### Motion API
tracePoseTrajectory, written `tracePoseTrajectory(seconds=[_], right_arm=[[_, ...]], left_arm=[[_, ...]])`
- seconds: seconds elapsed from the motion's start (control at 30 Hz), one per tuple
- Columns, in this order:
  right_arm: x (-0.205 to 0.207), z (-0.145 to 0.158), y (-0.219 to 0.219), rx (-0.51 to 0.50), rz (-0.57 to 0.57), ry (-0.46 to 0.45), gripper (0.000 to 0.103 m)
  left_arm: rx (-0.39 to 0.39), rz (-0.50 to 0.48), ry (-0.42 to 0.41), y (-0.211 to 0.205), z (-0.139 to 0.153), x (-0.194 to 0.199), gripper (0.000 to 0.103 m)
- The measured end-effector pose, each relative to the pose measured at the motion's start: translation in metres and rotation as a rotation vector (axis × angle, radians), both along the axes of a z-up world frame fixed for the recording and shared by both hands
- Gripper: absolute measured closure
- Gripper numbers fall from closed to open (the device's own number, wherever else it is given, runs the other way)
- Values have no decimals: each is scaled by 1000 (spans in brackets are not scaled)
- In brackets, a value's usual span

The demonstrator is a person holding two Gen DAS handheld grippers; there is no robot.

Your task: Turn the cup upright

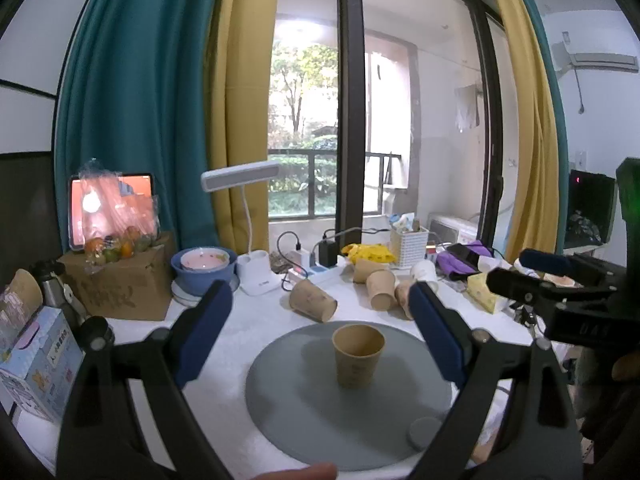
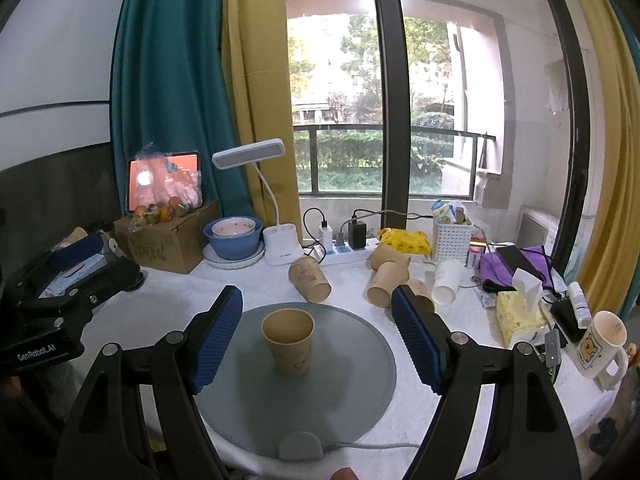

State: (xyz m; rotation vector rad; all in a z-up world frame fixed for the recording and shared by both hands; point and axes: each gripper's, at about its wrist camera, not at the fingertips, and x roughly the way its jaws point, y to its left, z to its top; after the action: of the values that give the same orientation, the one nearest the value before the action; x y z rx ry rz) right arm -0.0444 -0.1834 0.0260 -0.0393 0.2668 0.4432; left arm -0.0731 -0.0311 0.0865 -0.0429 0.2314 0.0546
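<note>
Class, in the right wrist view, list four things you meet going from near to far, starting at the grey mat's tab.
Grey round mat → upright brown paper cup → brown paper cup lying on its side → white power strip.

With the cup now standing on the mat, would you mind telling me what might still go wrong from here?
1. The upright paper cup stands free on the round grey mat, between the open pads of the right hand-held gripper; a careless withdrawal might tip it.
2. The left hand-held gripper is open around it too; the two could collide.
3. Tipped cups lie behind and might roll.
</note>
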Motion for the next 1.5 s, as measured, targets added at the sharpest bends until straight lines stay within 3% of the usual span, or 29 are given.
tracePoseTrajectory(seconds=[1.5], right_arm=[[4,-3,2,-5,10,13,23]], left_arm=[[-54,-22,-18,1,5,-6,12]])
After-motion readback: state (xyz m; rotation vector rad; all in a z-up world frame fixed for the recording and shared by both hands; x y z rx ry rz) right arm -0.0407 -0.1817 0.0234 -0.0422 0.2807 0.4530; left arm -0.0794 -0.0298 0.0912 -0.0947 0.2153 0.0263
